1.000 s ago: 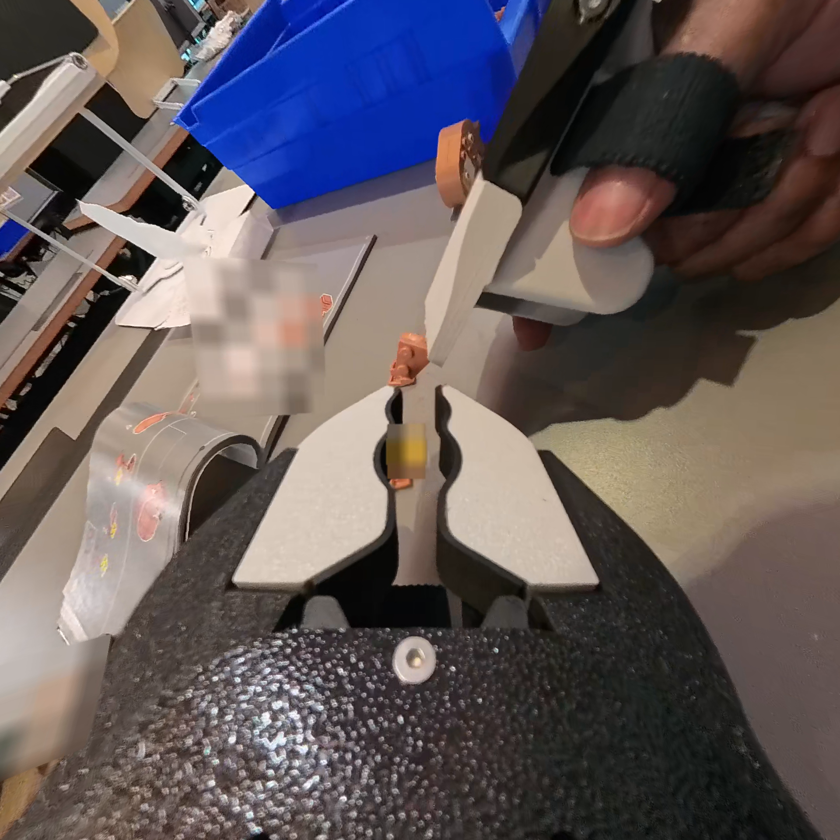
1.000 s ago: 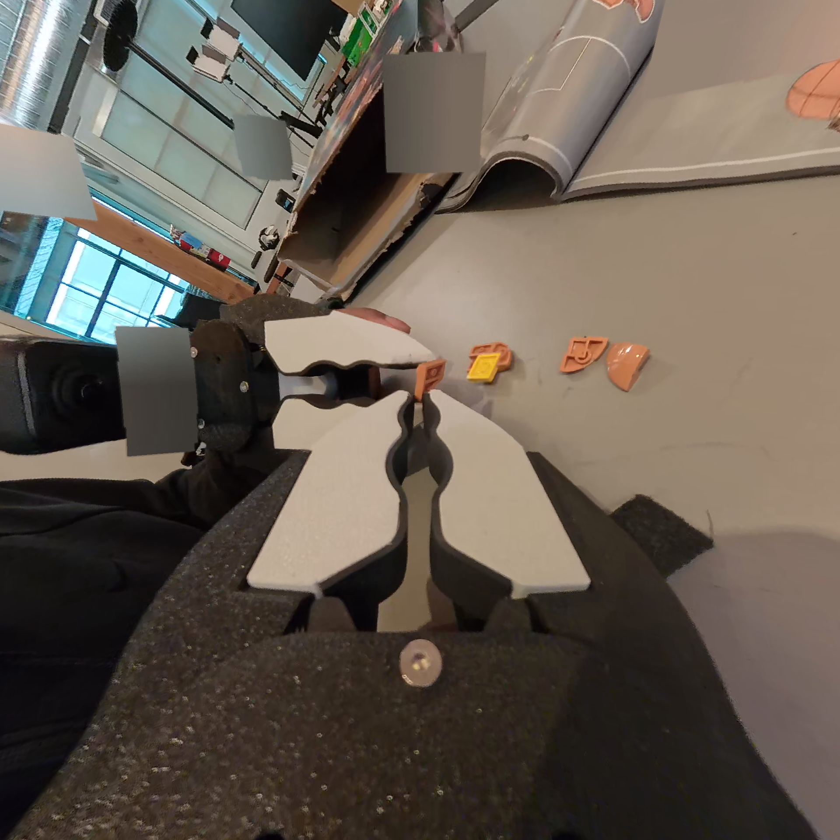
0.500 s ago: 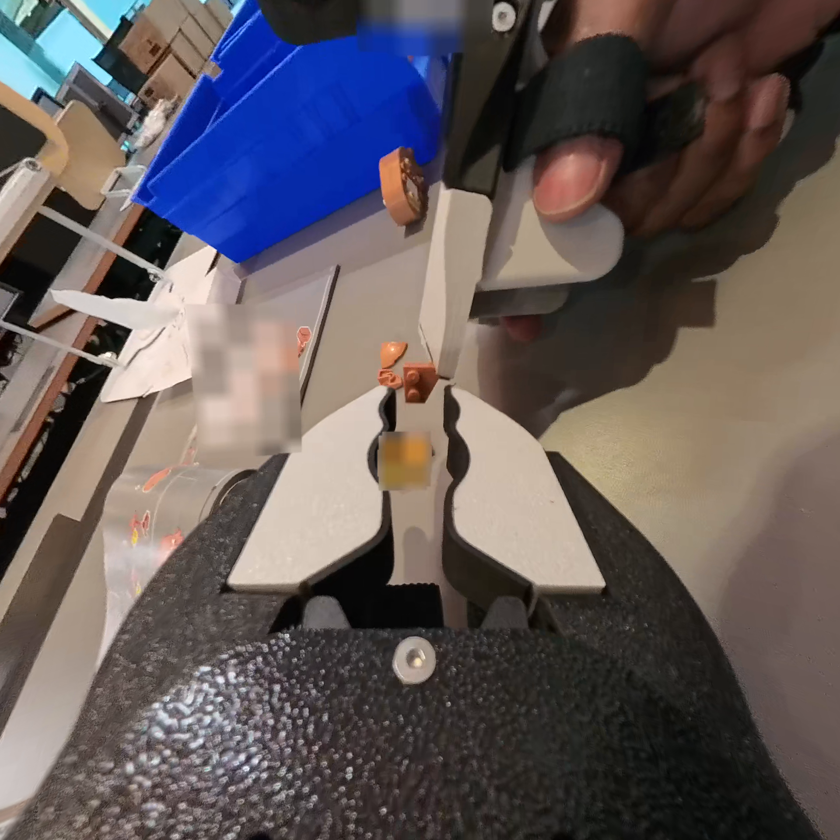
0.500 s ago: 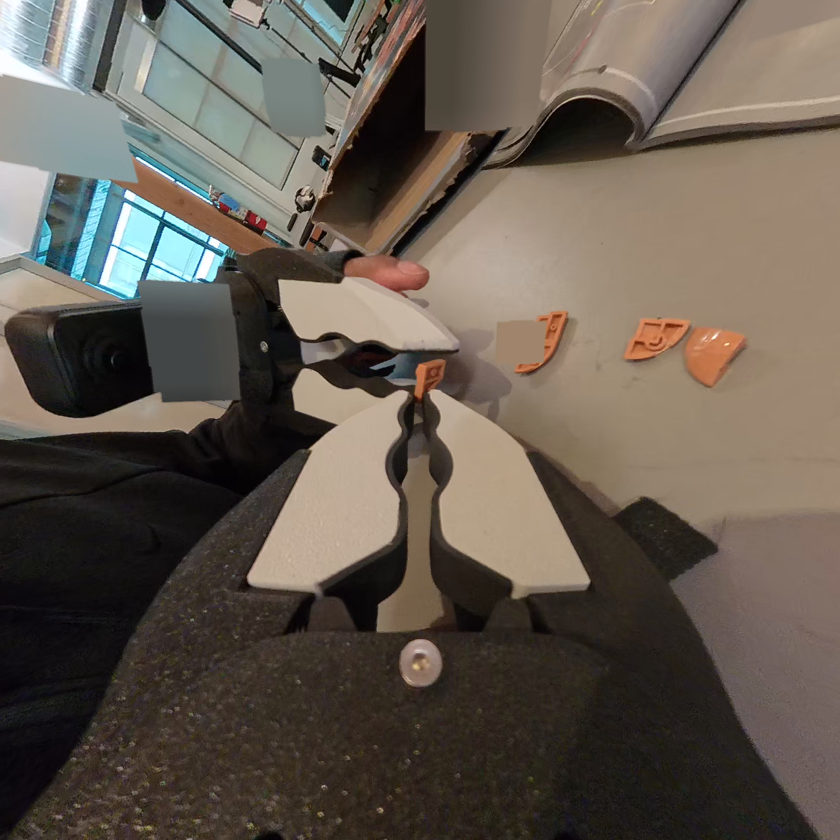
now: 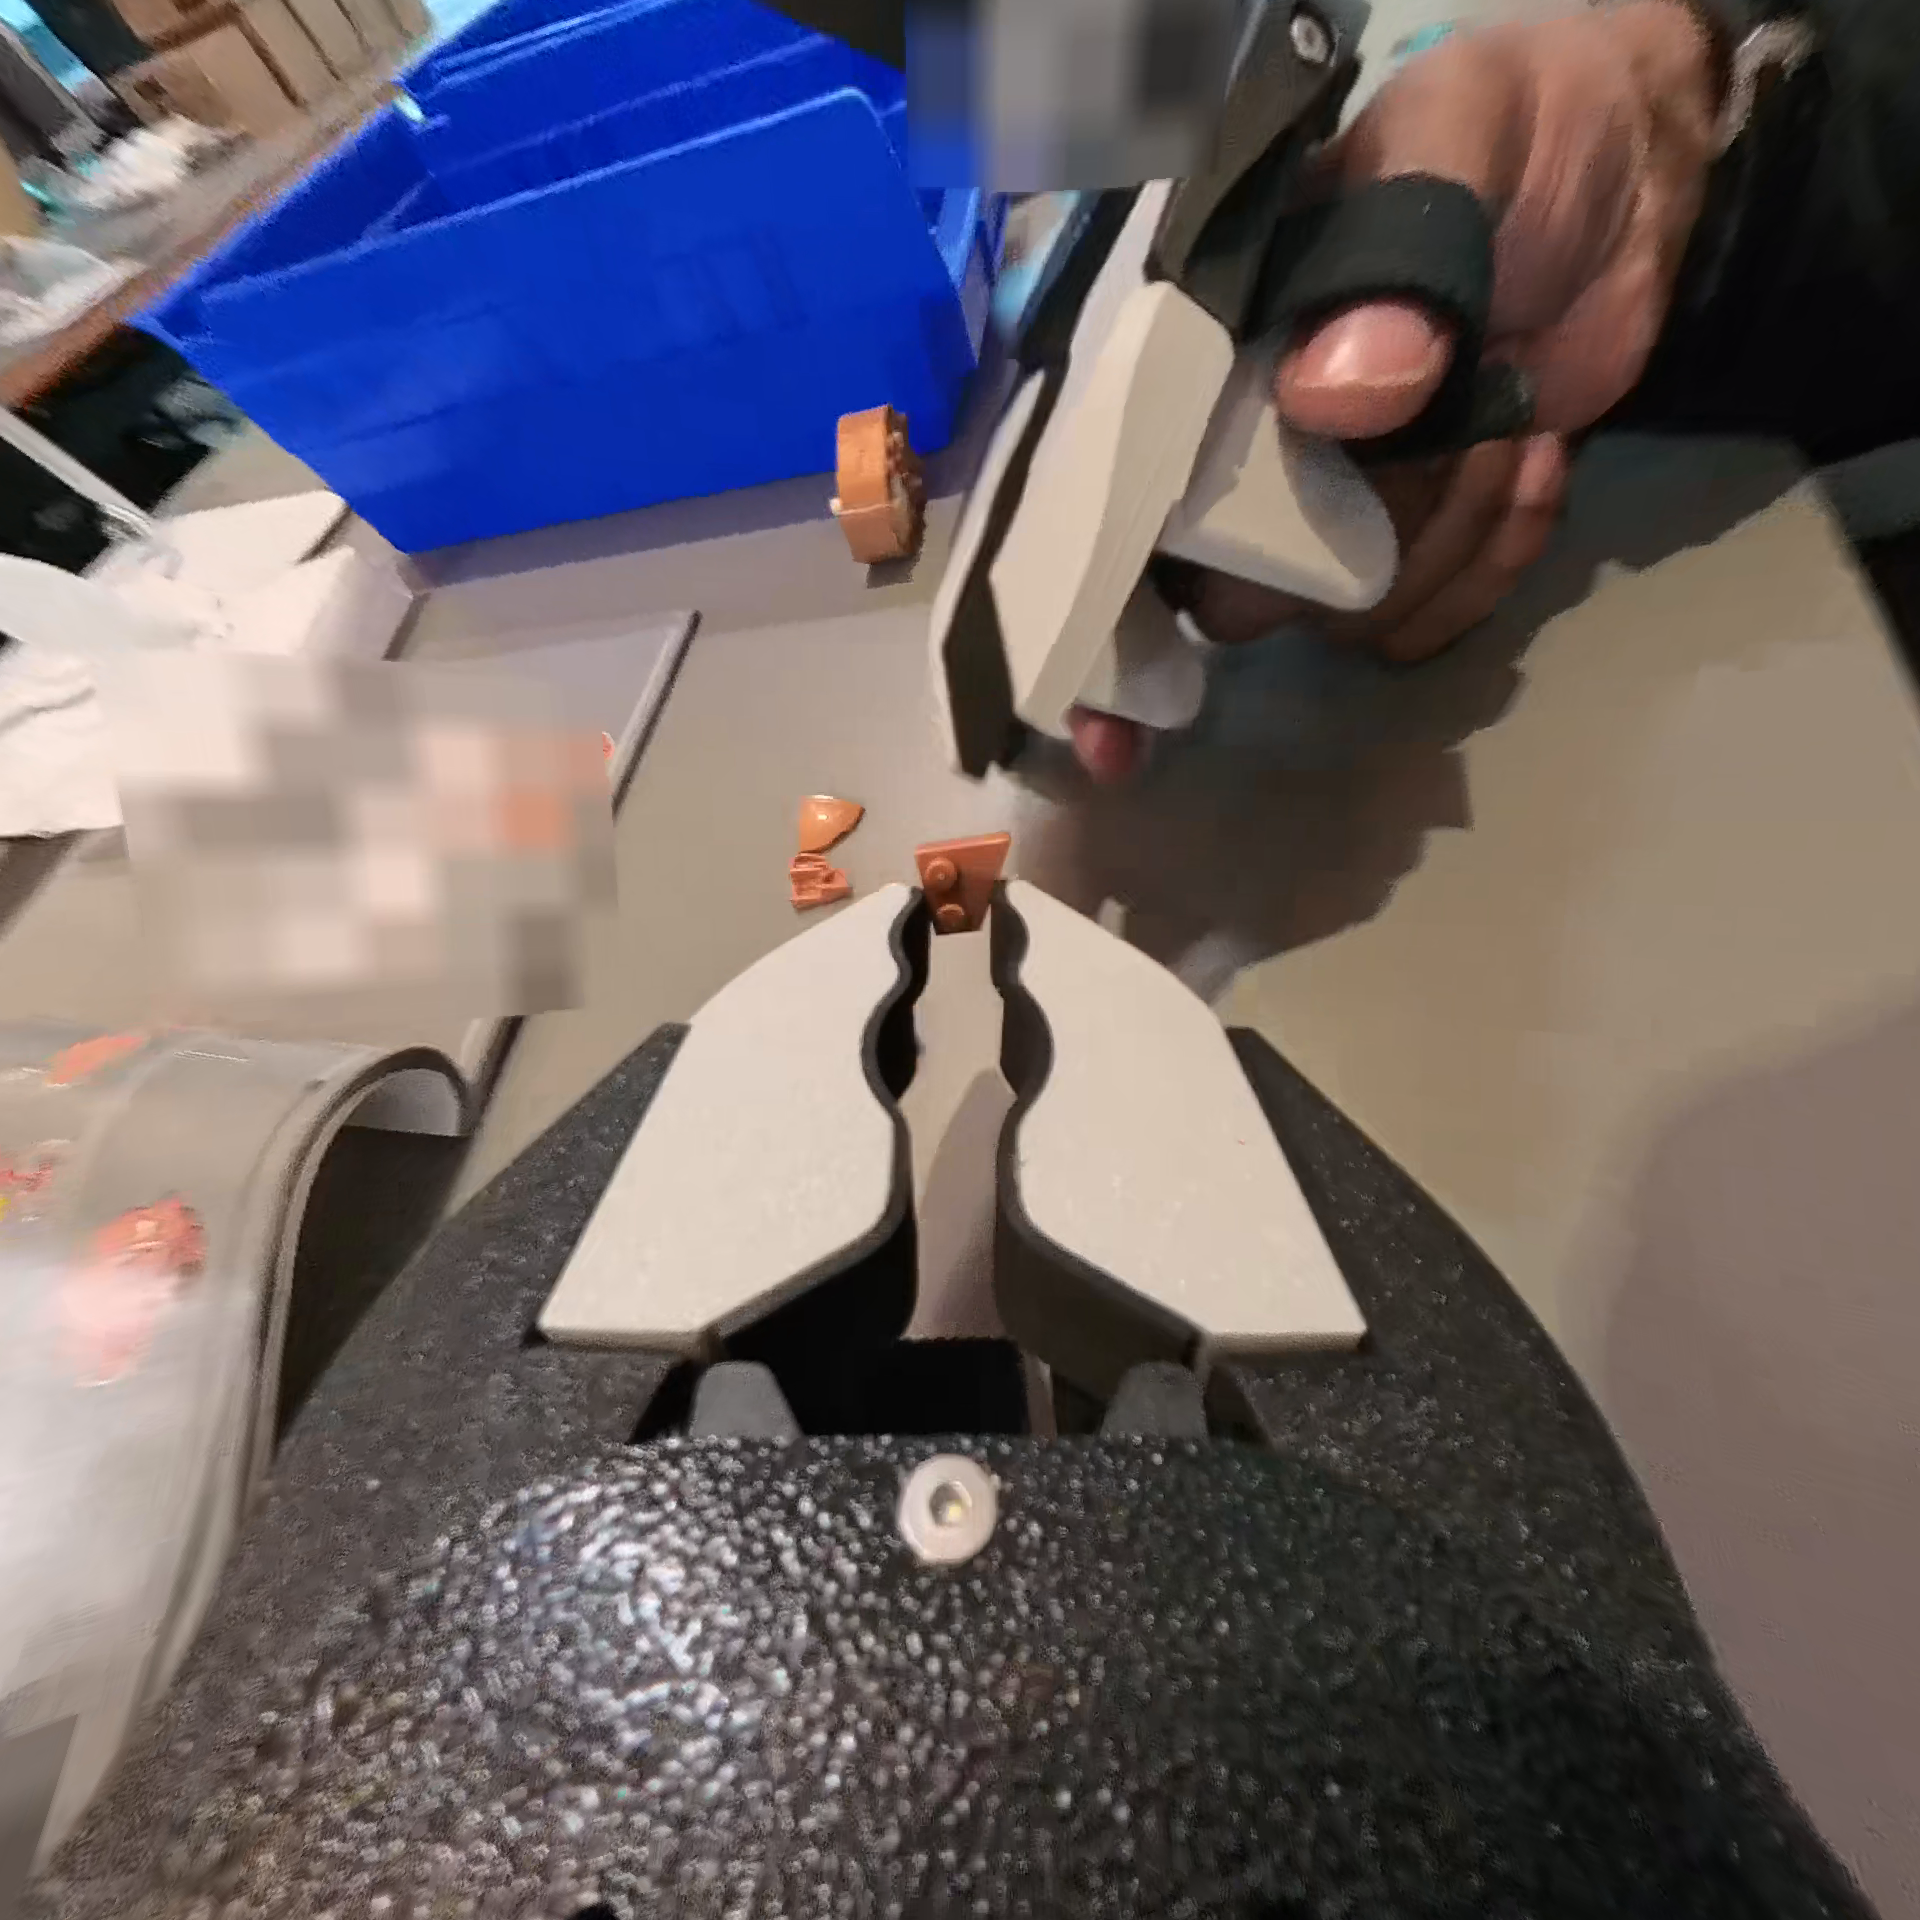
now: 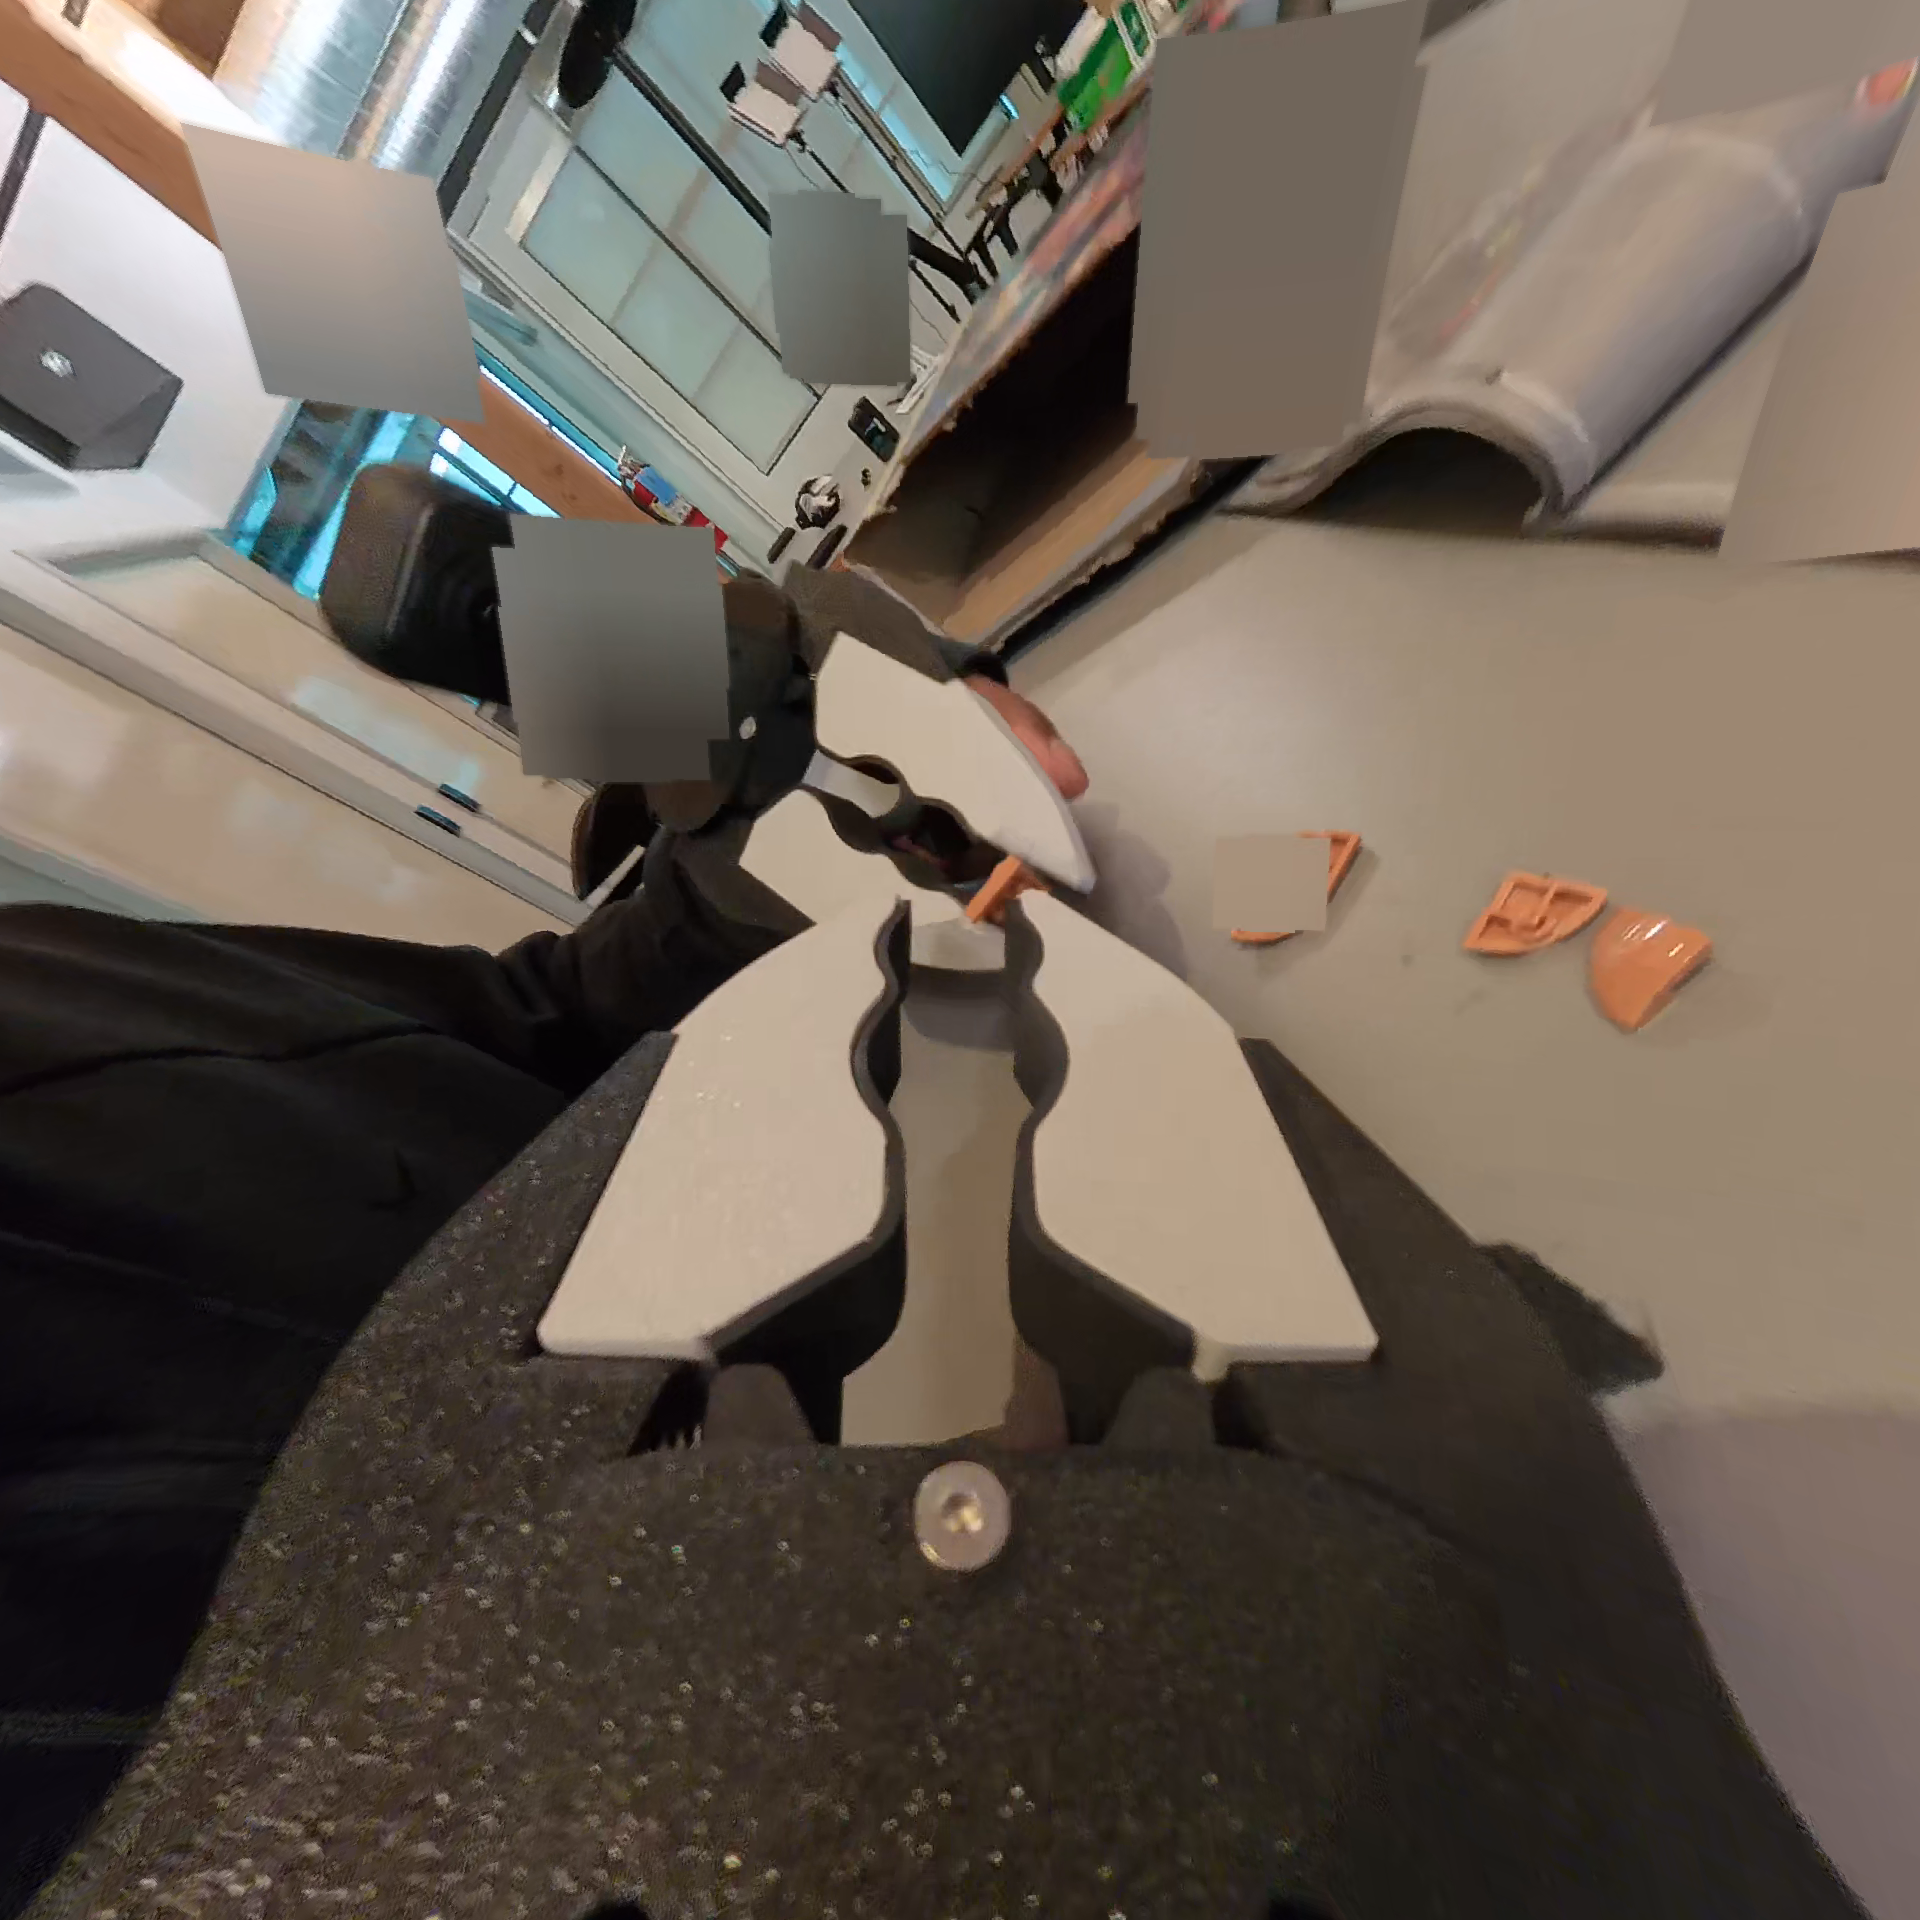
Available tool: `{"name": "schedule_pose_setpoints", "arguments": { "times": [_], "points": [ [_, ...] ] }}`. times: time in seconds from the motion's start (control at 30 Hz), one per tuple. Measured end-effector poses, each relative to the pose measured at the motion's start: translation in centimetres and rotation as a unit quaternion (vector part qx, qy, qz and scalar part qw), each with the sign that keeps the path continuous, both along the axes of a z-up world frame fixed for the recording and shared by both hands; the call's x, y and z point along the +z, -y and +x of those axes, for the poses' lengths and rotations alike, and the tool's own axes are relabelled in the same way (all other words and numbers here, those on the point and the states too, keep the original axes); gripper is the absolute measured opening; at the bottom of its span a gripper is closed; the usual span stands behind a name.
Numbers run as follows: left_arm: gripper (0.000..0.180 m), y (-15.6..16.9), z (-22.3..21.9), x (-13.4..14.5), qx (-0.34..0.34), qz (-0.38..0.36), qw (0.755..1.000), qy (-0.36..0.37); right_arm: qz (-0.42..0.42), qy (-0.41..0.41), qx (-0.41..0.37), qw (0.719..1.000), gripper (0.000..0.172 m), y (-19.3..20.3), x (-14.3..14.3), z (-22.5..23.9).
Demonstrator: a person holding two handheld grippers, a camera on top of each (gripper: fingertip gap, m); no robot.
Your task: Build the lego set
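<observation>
Nearest, the left gripper (image 5: 961, 906) held a small orange studded plate (image 5: 958, 878) pinched at its narrowed jaws, clear of the worktop (image 5: 1507, 935), while the right gripper (image 6: 958, 920) stood slightly parted and empty just beside it; farther off, two orange curved pieces (image 5: 821, 852) lay before blue bins (image 5: 582, 312).

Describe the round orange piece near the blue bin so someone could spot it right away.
Start at the blue bin at the back of the grey table. Just in front of its near corner stands a thick orange disc, on edge. The other orange pieces lie nearer the jaws and are small, flat or wedge-shaped.
</observation>
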State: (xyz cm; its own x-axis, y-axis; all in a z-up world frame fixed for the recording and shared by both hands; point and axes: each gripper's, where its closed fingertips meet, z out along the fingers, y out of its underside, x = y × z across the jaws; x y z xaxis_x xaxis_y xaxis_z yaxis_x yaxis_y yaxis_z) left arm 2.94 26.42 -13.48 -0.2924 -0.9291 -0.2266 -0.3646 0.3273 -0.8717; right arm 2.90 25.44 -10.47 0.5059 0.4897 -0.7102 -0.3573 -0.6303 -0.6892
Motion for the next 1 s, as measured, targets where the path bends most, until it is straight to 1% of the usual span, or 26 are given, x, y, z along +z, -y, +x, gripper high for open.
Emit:
{"name": "schedule_pose_setpoints", "arguments": {
  "times": [0.07,0.13,0.2,0.27,0.33,0.4,0.47,0.6,0.77,0.9,1.0],
  "points": [
    [0.011,0.6,-0.3,0.2,-0.024,-0.066,0.997,-0.010,0.037,0.028,0.000,0.999,0.016,-0.2,0.6,0.7],
    [0.011,1.6,-0.8,0.7,-0.059,-0.149,0.987,-0.025,0.078,0.056,0.011,0.995,0.015,-0.2,1.2,0.8],
    [0.011,2.3,-1.1,1.4,-0.093,-0.225,0.969,-0.036,0.118,0.085,0.036,0.989,0.015,-0.1,1.6,0.5],
    [0.011,2.9,-1.5,1.7,-0.119,-0.281,0.951,-0.057,0.155,0.122,0.070,0.978,0.016,0.1,1.6,0.0],
    [0.011,3.6,-1.7,1.7,-0.142,-0.334,0.928,-0.085,0.202,0.154,0.102,0.962,0.018,0.4,1.8,-0.3],
    [0.011,3.8,-1.8,1.8,-0.156,-0.375,0.909,-0.099,0.254,0.174,0.133,0.942,0.018,0.7,2.3,-0.6],
    [0.011,3.7,-1.8,2.1,-0.163,-0.395,0.898,-0.102,0.291,0.188,0.161,0.924,0.018,1.0,2.5,-0.7],
    [0.011,4.0,-2.0,2.7,-0.196,-0.422,0.879,-0.108,0.338,0.211,0.210,0.893,0.015,1.4,2.4,-1.0],
    [0.011,4.5,-1.9,2.7,-0.225,-0.426,0.867,-0.126,0.381,0.243,0.256,0.854,0.013,1.9,2.0,-1.6],
    [0.011,5.3,-1.7,2.5,-0.248,-0.419,0.862,-0.141,0.385,0.262,0.280,0.840,0.012,2.5,0.8,-1.9],
    [0.011,5.6,-1.6,2.3,-0.256,-0.414,0.860,-0.153,0.379,0.269,0.283,0.839,0.010,2.7,0.2,-1.9]
  ]
}}
